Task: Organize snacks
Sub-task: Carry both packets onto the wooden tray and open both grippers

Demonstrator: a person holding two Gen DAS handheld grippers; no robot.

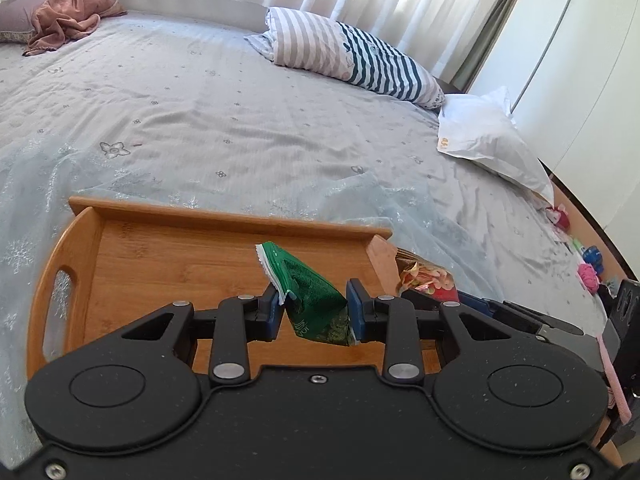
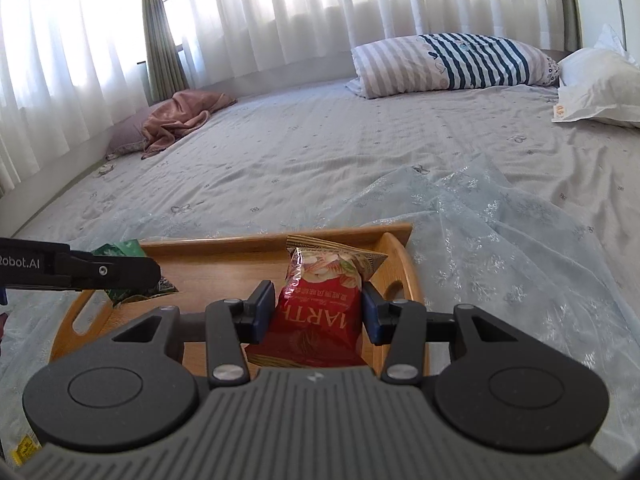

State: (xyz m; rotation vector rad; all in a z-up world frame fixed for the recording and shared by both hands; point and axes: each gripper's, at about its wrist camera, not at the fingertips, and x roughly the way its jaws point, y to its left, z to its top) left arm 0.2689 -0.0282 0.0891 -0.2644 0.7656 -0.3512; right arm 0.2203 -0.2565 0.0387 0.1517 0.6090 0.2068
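Your left tool (image 1: 316,306) is closed on the green snack packet (image 1: 310,294), its blue pads pressing both sides, and holds it tilted above the floor of the bamboo tray (image 1: 224,216). Your right tool (image 2: 316,310) is clamped the same way on the red snack bag (image 2: 320,300), which hangs over the tray's right half with its crimped top edge pointing away from you. The tray sits on a sheer snowflake-patterned cloth (image 2: 500,240) spread over the grey bed (image 1: 200,112). Farther off lie a striped pillow (image 1: 352,56), a white pillow (image 1: 488,136) and a crumpled pink blanket (image 1: 68,20).
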